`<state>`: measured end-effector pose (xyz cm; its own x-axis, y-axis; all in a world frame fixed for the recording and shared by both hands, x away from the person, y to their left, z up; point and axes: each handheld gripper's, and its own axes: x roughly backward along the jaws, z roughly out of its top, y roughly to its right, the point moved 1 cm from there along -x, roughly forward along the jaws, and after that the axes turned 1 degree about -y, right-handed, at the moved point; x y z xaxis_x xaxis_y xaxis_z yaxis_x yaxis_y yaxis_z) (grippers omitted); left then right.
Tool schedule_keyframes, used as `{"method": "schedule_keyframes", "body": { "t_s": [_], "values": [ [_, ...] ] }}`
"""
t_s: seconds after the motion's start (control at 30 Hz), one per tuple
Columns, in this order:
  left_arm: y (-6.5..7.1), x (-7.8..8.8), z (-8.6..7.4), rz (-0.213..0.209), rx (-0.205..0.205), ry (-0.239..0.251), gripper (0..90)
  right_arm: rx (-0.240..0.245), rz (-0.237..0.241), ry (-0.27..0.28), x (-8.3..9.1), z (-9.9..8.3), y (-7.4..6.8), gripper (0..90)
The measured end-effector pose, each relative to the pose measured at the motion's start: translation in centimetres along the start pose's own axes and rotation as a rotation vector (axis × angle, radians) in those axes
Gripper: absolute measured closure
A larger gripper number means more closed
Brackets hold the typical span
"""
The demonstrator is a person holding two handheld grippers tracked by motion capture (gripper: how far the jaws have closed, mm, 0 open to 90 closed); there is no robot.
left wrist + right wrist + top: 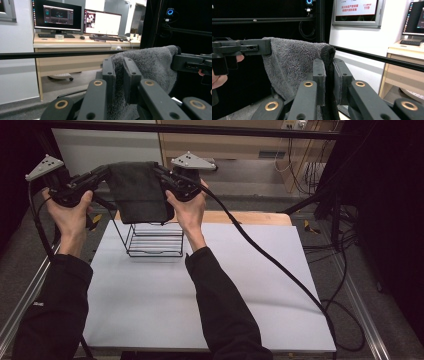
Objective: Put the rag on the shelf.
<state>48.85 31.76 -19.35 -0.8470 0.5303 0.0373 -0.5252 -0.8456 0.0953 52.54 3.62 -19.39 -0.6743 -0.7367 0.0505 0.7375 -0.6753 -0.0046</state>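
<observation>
A dark grey towel hangs stretched between my two grippers, above a black wire rack on the white table top. My left gripper is shut on the towel's left top corner; in the left gripper view the towel passes between the jaws of my left gripper. My right gripper is shut on the right top corner, and the right gripper view shows the towel pinched at its hem by my right gripper. The towel's lower edge hangs just at the rack's top.
A wooden board edge runs behind the white top. Cables trail from the right gripper across the table's right side. Black frame bars stand at the back; a desk with monitors lies beyond.
</observation>
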Motion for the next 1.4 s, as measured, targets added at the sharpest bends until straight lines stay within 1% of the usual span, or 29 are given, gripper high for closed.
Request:
{"method": "schedule_keyframes", "body": {
  "t_s": [0.07, 0.2, 0.37, 0.47, 0.5, 0.57, 0.6, 0.63, 0.67, 0.77, 0.83, 0.93, 1.03, 1.07, 1.13, 1.23, 1.27, 1.3, 1.4],
  "values": [
    [0.0, 0.3, -0.1, -0.008, -0.001, -0.003, 81.2, 0.009, 0.009, 0.000, 0.2, -0.1, -0.2, 81.8],
    [0.2, 0.8, -0.6, -0.013, -0.010, -0.015, 81.2, 0.000, 0.018, -0.008, 0.5, -0.3, -0.2, 81.7],
    [0.4, 1.2, -1.1, -0.023, -0.015, -0.032, 81.1, 0.006, 0.041, -0.045, 0.9, -0.8, -0.4, 81.7],
    [0.6, 1.6, -1.4, -0.032, -0.019, -0.036, 81.1, 0.011, 0.049, -0.054, 1.1, -0.8, -0.4, 81.7],
    [0.6, 1.7, -1.6, -0.031, -0.021, -0.044, 81.0, 0.011, 0.067, -0.072, 1.2, -0.9, -0.5, 81.7],
    [0.6, 1.9, -1.9, -0.030, -0.019, -0.060, 80.9, 0.016, 0.074, -0.079, 1.3, -0.9, -0.6, 81.6],
    [0.5, 2.0, -2.1, -0.029, -0.016, -0.068, 80.6, 0.019, 0.086, -0.096, 1.3, -1.1, -0.8, 81.6],
    [0.5, 2.1, -2.3, -0.028, -0.013, -0.075, 80.6, 0.019, 0.086, -0.096, 1.3, -1.1, -0.8, 81.6],
    [0.5, 2.2, -2.5, -0.026, -0.012, -0.079, 80.3, 0.030, 0.095, -0.107, 1.3, -1.2, -1.0, 81.6],
    [0.5, 2.4, -2.8, -0.025, -0.014, -0.097, 80.1, 0.028, 0.099, -0.118, 1.4, -1.4, -1.1, 81.6],
    [0.6, 2.6, -3.0, -0.028, -0.014, -0.111, 79.6, 0.041, 0.108, -0.132, 1.5, -1.5, -1.3, 81.6],
    [0.8, 3.0, -3.0, -0.031, -0.023, -0.148, 78.9, 0.046, 0.122, -0.143, 1.8, -1.7, -1.5, 81.5],
    [0.9, 3.4, -2.8, -0.034, -0.030, -0.190, 77.2, 0.046, 0.130, -0.148, 1.9, -1.9, -1.5, 81.5],
    [1.0, 3.7, -2.6, -0.032, -0.035, -0.199, 75.0, 0.048, 0.134, -0.153, 2.0, -2.1, -1.5, 81.5],
    [1.0, 4.2, -2.1, -0.021, -0.037, -0.189, 74.6, 0.041, 0.139, -0.156, 2.1, -2.2, -1.5, 81.4],
    [1.2, 4.8, -0.8, -0.013, -0.033, -0.153, 75.7, 0.041, 0.147, -0.163, 2.2, -2.4, -1.5, 81.3],
    [1.2, 4.8, -0.3, -0.008, -0.039, -0.160, 77.1, 0.039, 0.150, -0.164, 2.2, -2.5, -1.5, 81.2],
    [1.3, 4.6, 0.0, 0.000, -0.044, -0.174, 80.8, 0.046, 0.155, -0.168, 2.2, -2.7, -1.6, 81.0],
    [1.4, 3.8, 0.7, 0.005, -0.029, -0.239, 85.8, 0.057, 0.154, -0.173, 2.3, -2.8, -1.8, 80.8]
  ]
}}
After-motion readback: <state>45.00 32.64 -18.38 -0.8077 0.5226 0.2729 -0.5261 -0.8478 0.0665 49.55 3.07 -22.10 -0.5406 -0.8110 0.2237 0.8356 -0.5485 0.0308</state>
